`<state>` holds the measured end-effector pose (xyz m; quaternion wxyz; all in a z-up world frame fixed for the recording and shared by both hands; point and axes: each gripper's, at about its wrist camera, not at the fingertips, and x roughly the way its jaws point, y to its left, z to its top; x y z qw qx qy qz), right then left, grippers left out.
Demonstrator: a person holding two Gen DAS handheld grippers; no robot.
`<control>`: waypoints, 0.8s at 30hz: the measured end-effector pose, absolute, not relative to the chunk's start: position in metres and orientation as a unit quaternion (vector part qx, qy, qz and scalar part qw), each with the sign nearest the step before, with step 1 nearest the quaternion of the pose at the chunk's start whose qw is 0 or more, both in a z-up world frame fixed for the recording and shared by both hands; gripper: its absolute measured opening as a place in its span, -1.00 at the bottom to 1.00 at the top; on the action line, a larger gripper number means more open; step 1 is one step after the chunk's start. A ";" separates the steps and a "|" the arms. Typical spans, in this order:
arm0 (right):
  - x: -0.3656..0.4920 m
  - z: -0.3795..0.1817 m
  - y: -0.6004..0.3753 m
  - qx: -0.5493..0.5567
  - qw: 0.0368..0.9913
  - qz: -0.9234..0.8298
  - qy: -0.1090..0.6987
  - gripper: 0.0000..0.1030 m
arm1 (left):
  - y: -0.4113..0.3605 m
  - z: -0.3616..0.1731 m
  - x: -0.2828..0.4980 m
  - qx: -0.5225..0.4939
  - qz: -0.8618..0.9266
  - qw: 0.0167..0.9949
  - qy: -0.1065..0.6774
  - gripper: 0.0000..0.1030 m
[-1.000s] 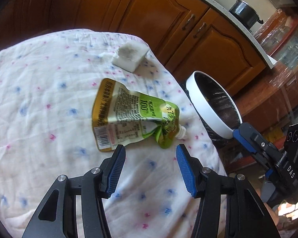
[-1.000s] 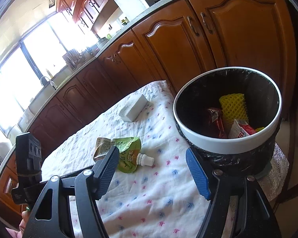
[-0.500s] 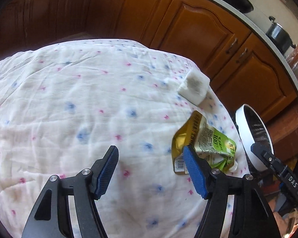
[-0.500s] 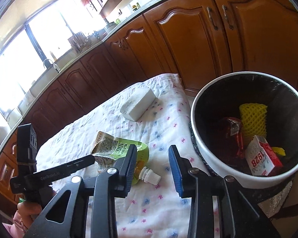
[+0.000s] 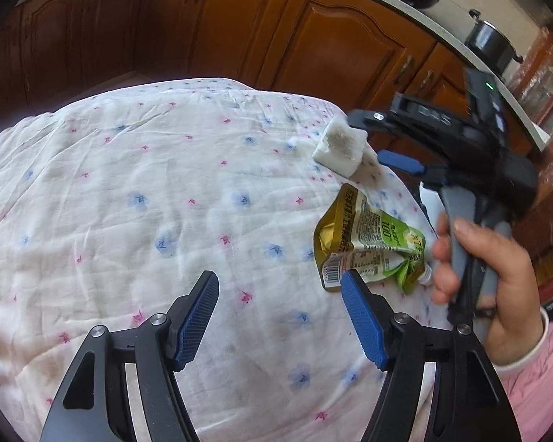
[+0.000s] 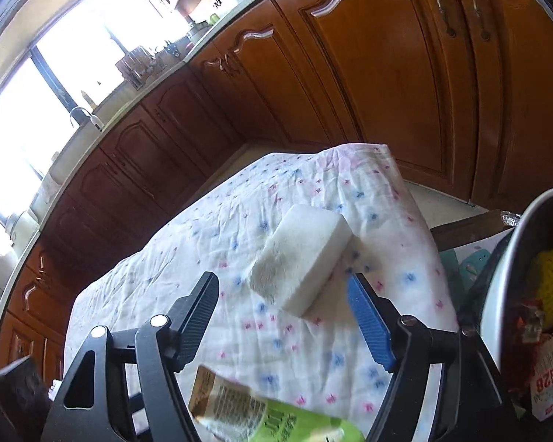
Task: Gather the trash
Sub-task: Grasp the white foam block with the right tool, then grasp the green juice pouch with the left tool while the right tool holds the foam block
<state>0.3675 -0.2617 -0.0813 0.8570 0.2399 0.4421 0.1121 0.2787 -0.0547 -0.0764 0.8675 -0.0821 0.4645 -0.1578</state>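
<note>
On the table point(image 5: 136, 191), which is draped in a white cloth with pink and blue flowers, two pieces of trash are seen. In the left wrist view, a crumpled green-and-gold drink pouch point(image 5: 368, 243) lies flat at about three o'clock, its spout turned toward the table's right edge. A white foam block point(image 5: 341, 145) sits near it at about two o'clock, close to the table's far corner. The left tongs point(image 5: 280, 316) are held released above bare cloth, nothing being gripped; the tip of the right-hand blue finger overlaps the pouch's barcode corner in this view, though contact cannot be confirmed. The right tongs point(image 5: 385, 138) are seen at about two o'clock, gripped at the handle by a hand point(image 5: 490, 269) in a pink sleeve, with their tips near the foam block.

In the right wrist view, the right tongs point(image 6: 284, 291) are spread wide and released, with the foam block point(image 6: 300, 258) framed between the fingers but touched by neither. The pouch point(image 6: 261, 416) is found at six o'clock, beneath the tongs. A white-rimmed trash bin point(image 6: 505, 280) lined in black stands at three o'clock just beside the table, with yellow foam netting point(image 6: 551, 280) and a small carton point(image 6: 547, 386) inside it.
</note>
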 end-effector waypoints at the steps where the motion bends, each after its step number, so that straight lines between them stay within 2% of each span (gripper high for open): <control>1: 0.377 -0.086 -0.259 0.236 0.853 0.105 0.452 0.59 | -0.059 -0.075 0.279 -0.064 -0.168 0.867 0.464 0.33; 4: 0.401 -0.102 -0.250 0.226 0.840 0.088 0.485 0.61 | -0.069 -0.066 0.283 -0.012 -0.194 0.869 0.454 0.34; 5: 0.405 -0.107 -0.248 0.224 0.836 0.089 0.492 0.57 | -0.073 -0.062 0.285 0.002 -0.205 0.869 0.450 0.38; 6: 0.406 -0.109 -0.246 0.218 0.835 0.093 0.497 0.43 | -0.076 -0.059 0.287 0.015 -0.214 0.869 0.446 0.39; 7: 0.406 -0.110 -0.245 0.213 0.836 0.095 0.497 0.09 | -0.080 -0.056 0.289 0.028 -0.221 0.869 0.442 0.41; 10: 0.397 -0.107 -0.253 0.219 0.838 0.104 0.488 0.02 | -0.096 -0.048 0.295 0.077 -0.241 0.868 0.427 0.44; 17: 0.337 -0.065 -0.306 0.266 0.862 0.107 0.417 0.02 | -0.151 -0.053 0.302 0.231 -0.309 0.837 0.387 0.51; 24: 0.274 -0.048 -0.369 0.312 0.868 0.075 0.379 0.03 | -0.187 -0.074 0.336 0.309 -0.365 0.778 0.407 0.57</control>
